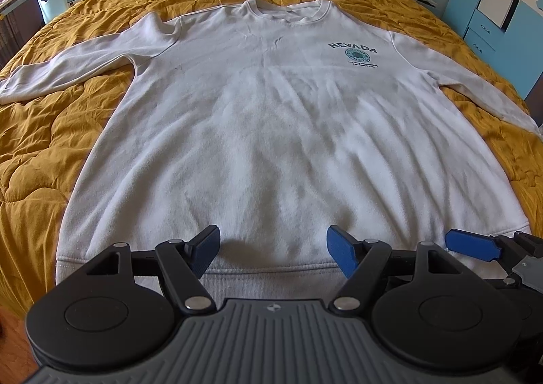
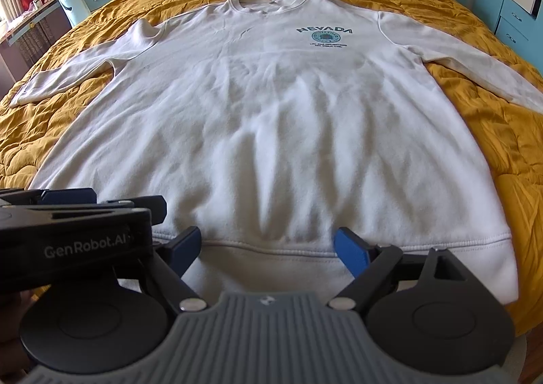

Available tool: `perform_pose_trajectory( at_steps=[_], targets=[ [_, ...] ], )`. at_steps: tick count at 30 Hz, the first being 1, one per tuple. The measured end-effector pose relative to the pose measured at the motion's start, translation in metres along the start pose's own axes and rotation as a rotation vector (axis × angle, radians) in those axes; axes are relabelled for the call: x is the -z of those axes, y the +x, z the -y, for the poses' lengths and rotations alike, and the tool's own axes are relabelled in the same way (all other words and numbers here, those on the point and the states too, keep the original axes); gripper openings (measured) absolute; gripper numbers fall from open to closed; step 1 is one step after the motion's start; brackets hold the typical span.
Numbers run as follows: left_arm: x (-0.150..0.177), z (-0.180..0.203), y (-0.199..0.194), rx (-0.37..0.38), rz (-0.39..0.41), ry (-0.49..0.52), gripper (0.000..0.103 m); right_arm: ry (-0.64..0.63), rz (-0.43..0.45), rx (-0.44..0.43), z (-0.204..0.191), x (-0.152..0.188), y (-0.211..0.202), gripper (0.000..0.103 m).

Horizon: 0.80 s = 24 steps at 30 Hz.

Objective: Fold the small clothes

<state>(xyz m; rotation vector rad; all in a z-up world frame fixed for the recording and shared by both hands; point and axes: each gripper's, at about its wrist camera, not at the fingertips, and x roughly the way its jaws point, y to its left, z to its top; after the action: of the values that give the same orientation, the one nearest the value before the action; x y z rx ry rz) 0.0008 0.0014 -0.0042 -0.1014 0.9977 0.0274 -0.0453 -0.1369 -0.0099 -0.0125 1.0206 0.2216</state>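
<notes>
- The white sweatshirt (image 1: 271, 133) is spread flat, front up, on the mustard bedspread (image 1: 44, 146).
- Its long axis runs from the near hem to the far collar; sleeves are splayed sideways.
- The left gripper (image 1: 273, 250) and right gripper (image 2: 266, 248) are held wide over the hem, empty.
- Only one layer could be pinched, or quilt caught, so the fold would be skewed.

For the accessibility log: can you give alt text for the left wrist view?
A white sweatshirt lies flat, front up, sleeves spread, on a mustard quilt. The open left tool hovers above its hem, with the right tool at the right edge.
</notes>
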Motion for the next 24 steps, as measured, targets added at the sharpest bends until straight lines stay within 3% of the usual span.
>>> perform_pose_trajectory(
  at_steps=[24],
  targets=[
    [0.001, -0.0011, 0.0014, -0.001, -0.004, 0.004, 0.084, -0.006, -0.005, -0.001, -0.0018, 0.0021, 0.0014, 0.082]
  ],
)
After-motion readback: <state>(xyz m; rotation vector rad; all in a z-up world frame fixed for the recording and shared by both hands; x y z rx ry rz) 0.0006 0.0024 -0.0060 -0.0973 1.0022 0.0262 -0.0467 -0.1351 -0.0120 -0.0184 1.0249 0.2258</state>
